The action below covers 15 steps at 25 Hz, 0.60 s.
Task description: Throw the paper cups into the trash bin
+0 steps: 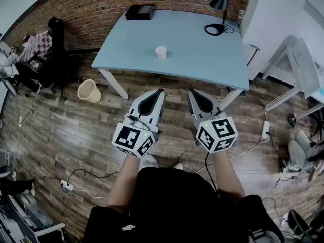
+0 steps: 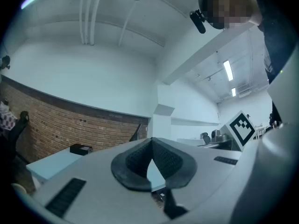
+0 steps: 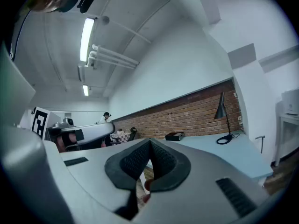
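Both grippers sit side by side at the centre of the head view, over the wooden floor (image 1: 76, 135). The left gripper (image 1: 160, 91) has its fingers pressed together with nothing between them. The right gripper (image 1: 192, 92) is the same: tips closed, empty. The paper cup (image 1: 161, 52) stands upright, upper centre, on the pale blue table (image 1: 202, 54). The cream trash bin (image 1: 89, 90), perhaps slatted, stands on the floor at left, near a table leg.

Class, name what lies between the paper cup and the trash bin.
Between paper cup and trash bin, the head view shows bare tabletop, a table leg, then wooden floor.
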Motion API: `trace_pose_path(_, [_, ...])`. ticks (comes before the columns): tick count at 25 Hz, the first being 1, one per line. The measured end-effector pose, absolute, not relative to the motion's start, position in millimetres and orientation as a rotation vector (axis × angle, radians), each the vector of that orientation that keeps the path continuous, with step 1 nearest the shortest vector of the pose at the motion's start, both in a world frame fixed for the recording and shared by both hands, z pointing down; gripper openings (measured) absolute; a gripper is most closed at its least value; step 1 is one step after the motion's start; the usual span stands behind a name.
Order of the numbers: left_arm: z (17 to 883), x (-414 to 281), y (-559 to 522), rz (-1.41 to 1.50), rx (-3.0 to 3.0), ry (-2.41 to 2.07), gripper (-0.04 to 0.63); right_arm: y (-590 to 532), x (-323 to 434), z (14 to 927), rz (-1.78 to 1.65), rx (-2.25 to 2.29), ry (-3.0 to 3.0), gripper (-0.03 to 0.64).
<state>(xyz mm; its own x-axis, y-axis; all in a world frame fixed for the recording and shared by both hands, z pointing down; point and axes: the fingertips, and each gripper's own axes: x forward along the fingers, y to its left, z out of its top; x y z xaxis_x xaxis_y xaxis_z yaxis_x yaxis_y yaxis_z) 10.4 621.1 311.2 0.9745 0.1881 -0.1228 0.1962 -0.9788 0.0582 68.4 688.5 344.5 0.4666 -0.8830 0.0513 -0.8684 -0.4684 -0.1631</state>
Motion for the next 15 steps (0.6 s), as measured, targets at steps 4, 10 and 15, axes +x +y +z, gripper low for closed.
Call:
trace_pose_path(4, [311.7,14.5,627.0,-0.173,3.036,0.297,0.009,692.6,70.5,344.7,-0.192,-2.584,1.558,0.002])
trace_pose_path(10, [310.4,20.1,629.7,-0.171,3.048,0.285,0.009,695.0,75.2,344.1,-0.185,-2.579,1.559,0.003])
trace_pose_path(15, [311.7,25.0,626.4,-0.168,3.066,0.286,0.009,688.1,81.0,348.4,-0.202,-2.587,1.558,0.003])
